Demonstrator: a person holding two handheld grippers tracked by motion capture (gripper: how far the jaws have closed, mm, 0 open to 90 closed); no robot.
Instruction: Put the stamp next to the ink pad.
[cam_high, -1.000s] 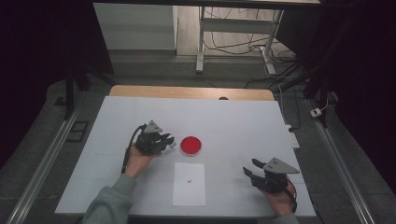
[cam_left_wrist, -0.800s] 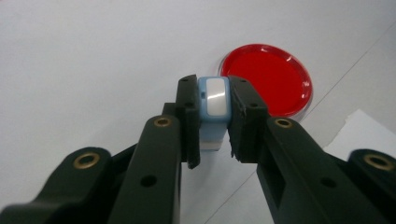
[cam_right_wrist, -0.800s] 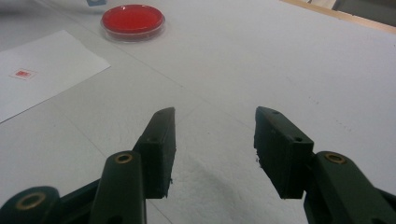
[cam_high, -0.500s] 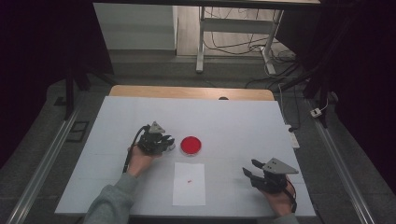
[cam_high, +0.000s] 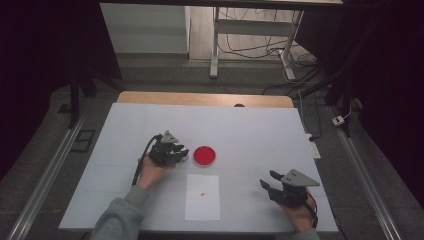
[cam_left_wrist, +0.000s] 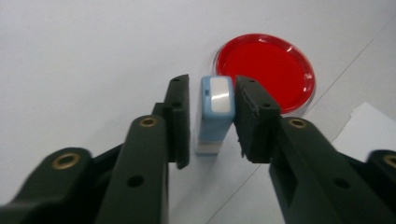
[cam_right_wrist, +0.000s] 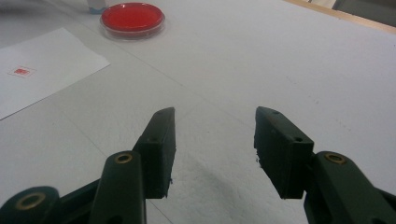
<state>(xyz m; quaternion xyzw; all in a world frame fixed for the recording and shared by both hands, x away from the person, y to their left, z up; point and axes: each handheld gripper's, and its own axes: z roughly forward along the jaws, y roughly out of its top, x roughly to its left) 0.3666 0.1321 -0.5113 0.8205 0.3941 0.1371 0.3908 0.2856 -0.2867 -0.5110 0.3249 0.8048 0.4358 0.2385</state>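
My left gripper (cam_left_wrist: 210, 116) has just been opening; the stamp (cam_left_wrist: 215, 114) stands upright between its jaws, mid-desk beside the ink pad (cam_left_wrist: 266, 70); my right gripper (cam_right_wrist: 212, 154) gapes empty, well apart.

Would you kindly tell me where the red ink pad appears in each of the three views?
High view: ink pad mid-table, right of the left claw.
Left gripper view: upper right, behind the stamp.
Right gripper view: top left.
Shared landmark: the paper.
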